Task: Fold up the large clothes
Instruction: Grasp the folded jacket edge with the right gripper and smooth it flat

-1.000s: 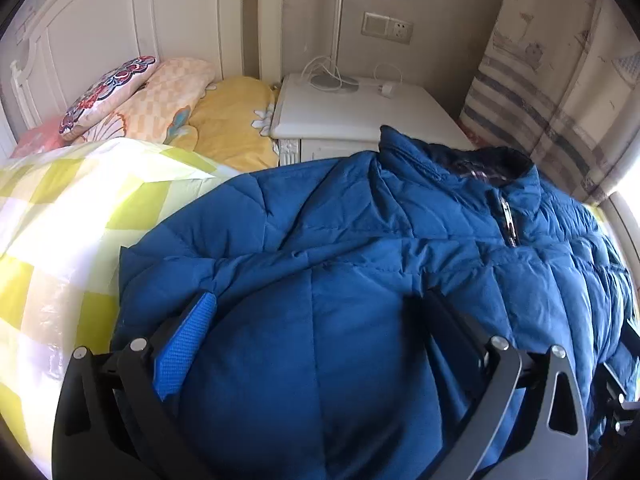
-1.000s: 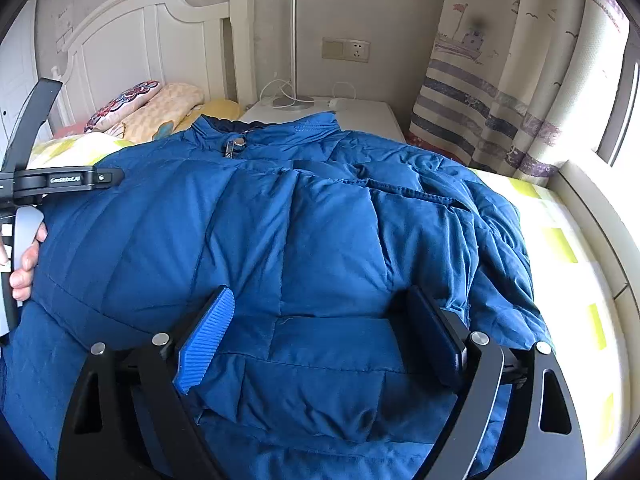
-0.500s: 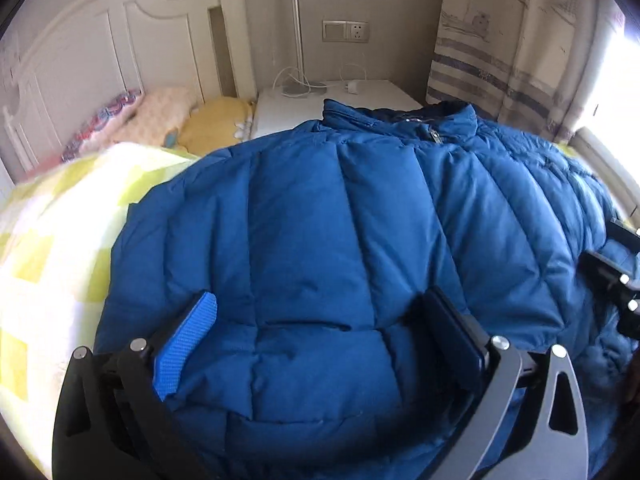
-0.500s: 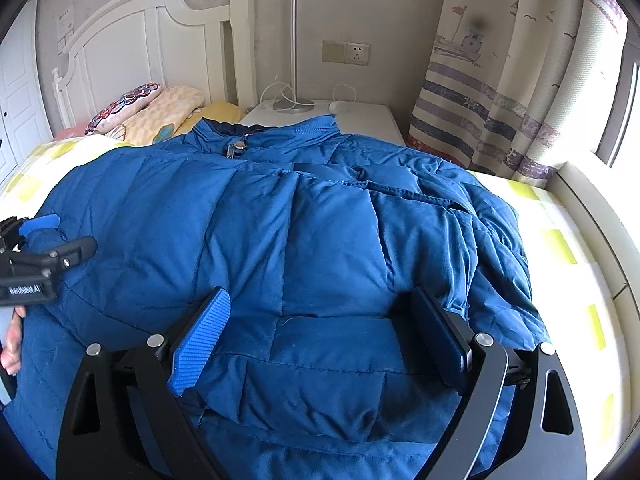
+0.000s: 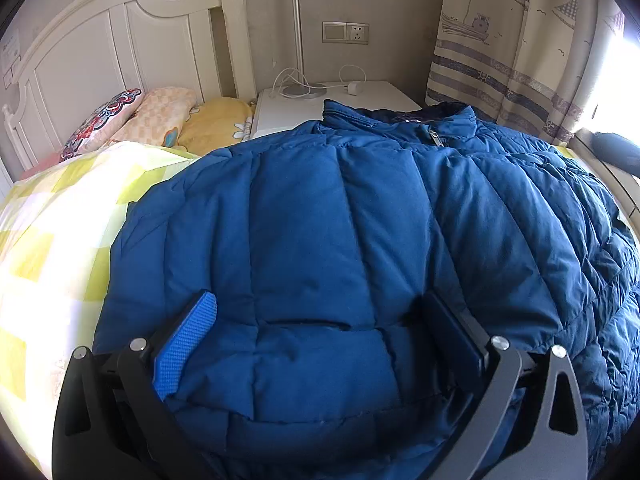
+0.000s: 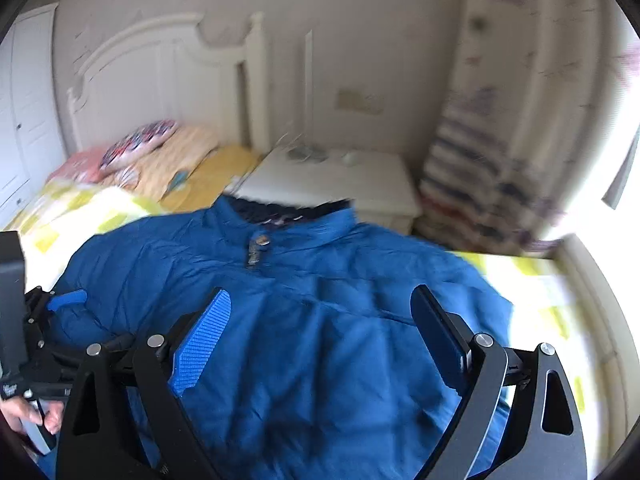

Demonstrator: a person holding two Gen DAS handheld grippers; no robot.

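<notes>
Watching the right tongs [image 6: 320,294] pulling up and away from the blue puffer jacket [image 5: 320,220]: a moment ago sitting low with the near hem bulging between the pads, now hanging above the cloth, blurred with motion. Seeing the jaws released, just narrowing a little, with nothing caught between them.

Finding the left tongs [image 5: 320,300] lying low over the near left part of the jacket, with hem padding swelling up between the two pads. Not being able to tell whether clenched on it or merely straddling it.

Noting the jacket now lying spread zipper-side up on the checked quilt [image 5: 60,220] of the bed, collar [image 5: 400,120] at the far end toward the white nightstand [image 5: 360,100]. Seeing the left side no longer bunched over as a second ago, but smoothed flat.

Reading this as the laying-out ending and the folding proper not yet starting. Probably needing a fresh grasp on a sleeve or side edge next.
</notes>
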